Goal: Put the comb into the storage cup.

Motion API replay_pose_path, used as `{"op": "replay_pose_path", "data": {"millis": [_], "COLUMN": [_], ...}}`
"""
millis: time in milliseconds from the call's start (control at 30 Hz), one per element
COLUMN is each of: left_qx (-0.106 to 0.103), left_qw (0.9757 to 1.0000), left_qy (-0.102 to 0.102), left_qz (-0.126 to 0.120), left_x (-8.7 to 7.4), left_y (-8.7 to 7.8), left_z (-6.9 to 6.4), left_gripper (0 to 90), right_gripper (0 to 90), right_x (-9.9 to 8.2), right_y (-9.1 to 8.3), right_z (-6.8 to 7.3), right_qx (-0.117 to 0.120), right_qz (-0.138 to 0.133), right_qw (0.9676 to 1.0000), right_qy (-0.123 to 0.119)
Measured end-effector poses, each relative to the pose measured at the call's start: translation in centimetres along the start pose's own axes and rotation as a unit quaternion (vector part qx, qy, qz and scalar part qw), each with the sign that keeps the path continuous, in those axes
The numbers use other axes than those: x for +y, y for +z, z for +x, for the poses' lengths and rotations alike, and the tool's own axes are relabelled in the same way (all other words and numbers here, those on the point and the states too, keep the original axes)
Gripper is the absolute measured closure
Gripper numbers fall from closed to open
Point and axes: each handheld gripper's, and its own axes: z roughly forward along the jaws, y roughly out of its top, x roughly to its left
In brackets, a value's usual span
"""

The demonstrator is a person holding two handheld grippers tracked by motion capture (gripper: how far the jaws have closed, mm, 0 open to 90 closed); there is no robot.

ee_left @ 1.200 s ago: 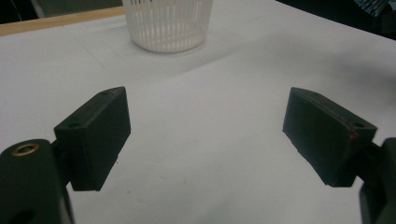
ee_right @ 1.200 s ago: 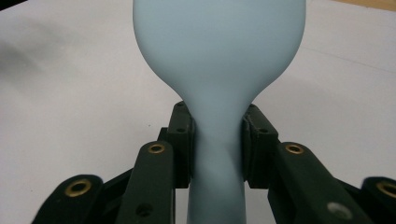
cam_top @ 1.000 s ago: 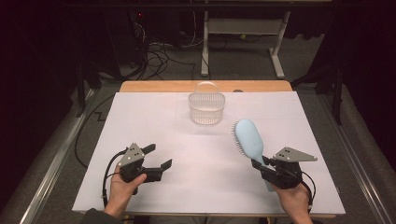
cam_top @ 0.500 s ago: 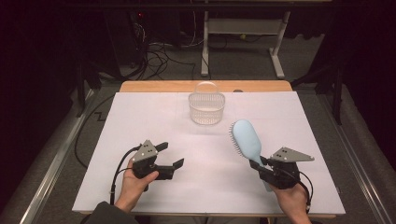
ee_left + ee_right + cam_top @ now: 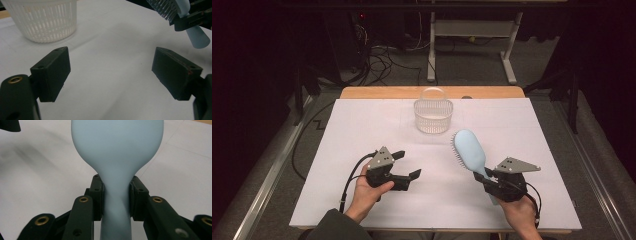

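While the right gripper [image 5: 484, 176] clamps the handle of the light blue brush [image 5: 470, 150], its pads press the narrow neck from both sides in the right gripper view [image 5: 115, 195]. The brush head points away from the person toward the basket [image 5: 433, 116], with bristles showing along its left edge, and is held above the white table [image 5: 362, 130]. The left gripper [image 5: 408, 165] hovers over the table well apart from the brush, its jaws spread wide with nothing between them [image 5: 110, 70]. The white slotted basket stands upright near the table's far edge, just beyond the brush head.
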Motion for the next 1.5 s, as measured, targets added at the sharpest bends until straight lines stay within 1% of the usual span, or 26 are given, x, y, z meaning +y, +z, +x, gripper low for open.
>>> {"op": "replay_pose_path", "data": {"millis": [67,100,300,333,400,533,633,700,867,1033,1200,1233,1267,1300,1367,1500], "left_qx": [-0.008,-0.008,-0.023,-0.028,-0.032,-0.041,-0.05,-0.055,-0.054,-0.06,-0.064,-0.065,-0.065,-0.065,-0.064,-0.06], "left_qw": [1.0,0.9999,0.9997,0.9996,0.9995,0.9991,0.9987,0.9984,0.9985,0.9981,0.9979,0.9978,0.9978,0.9979,0.9979,0.9982], "left_qy": [0.004,0.005,0.008,0.004,-0.001,0.007,0.008,0.012,0.011,0.012,0.013,0.012,0.008,0.005,0.007,0.004], "left_qz": [0.002,0.003,0.005,0.002,0.0,-0.004,-0.011,-0.01,-0.001,0.001,-0.004,-0.004,-0.005,-0.006,-0.007,-0.007], "left_x": [0.3,0.5,1.4,1.5,1.8,2.6,3.1,3.4,3.7,3.8,3.9,4.0,4.0,4.1,4.3,4.5], "left_y": [0.4,0.6,1.8,2.0,2.4,3.2,3.9,4.4,5.4,5.8,6.1,6.1,6.2,6.3,6.3,6.5], "left_z": [-0.2,-0.2,-0.9,-1.1,-1.5,-2.5,-3.2,-3.6,-4.1,-4.5,-4.7,-4.8,-4.8,-4.9,-5.1,-5.3], "left_gripper": [16.3,16.3,16.2,16.3,16.4,16.4,16.5,16.5,16.5,16.4,16.4,16.4,16.5,16.9,17.3,17.5], "right_gripper": [70.4,70.4,70.4,70.4,70.4,70.4,70.4,70.4,70.4,70.5,70.4,70.4,70.4,70.4,70.4,70.4], "right_x": [0.0,0.1,0.1,0.1,0.1,0.2,0.3,0.3,0.3,0.3,0.5,0.6,0.6,0.7,0.7,1.0], "right_y": [0.0,0.1,0.1,0.1,0.1,0.2,0.3,0.4,0.6,0.8,1.1,1.2,1.3,1.4,1.5,1.7], "right_z": [0.0,0.0,-0.1,-0.1,-0.1,0.0,0.3,0.3,0.3,0.5,0.8,0.9,1.0,1.1,1.3,1.6], "right_qx": [0.003,0.004,0.005,0.005,0.004,0.005,0.006,0.007,0.008,0.011,0.012,0.012,0.013,0.013,0.014,0.018], "right_qz": [-0.001,-0.002,-0.003,-0.003,-0.003,-0.005,-0.004,-0.003,-0.002,0.003,0.004,0.005,0.006,0.007,0.006,0.002], "right_qw": [1.0,1.0,1.0,1.0,1.0,0.9999,1.0,1.0,1.0,0.9999,0.9999,0.9999,0.9998,0.9998,0.9997,0.9996], "right_qy": [0.001,0.001,0.002,0.003,0.005,0.007,0.0,-0.001,-0.001,-0.002,-0.01,-0.009,-0.014,-0.015,-0.018,-0.022]}}
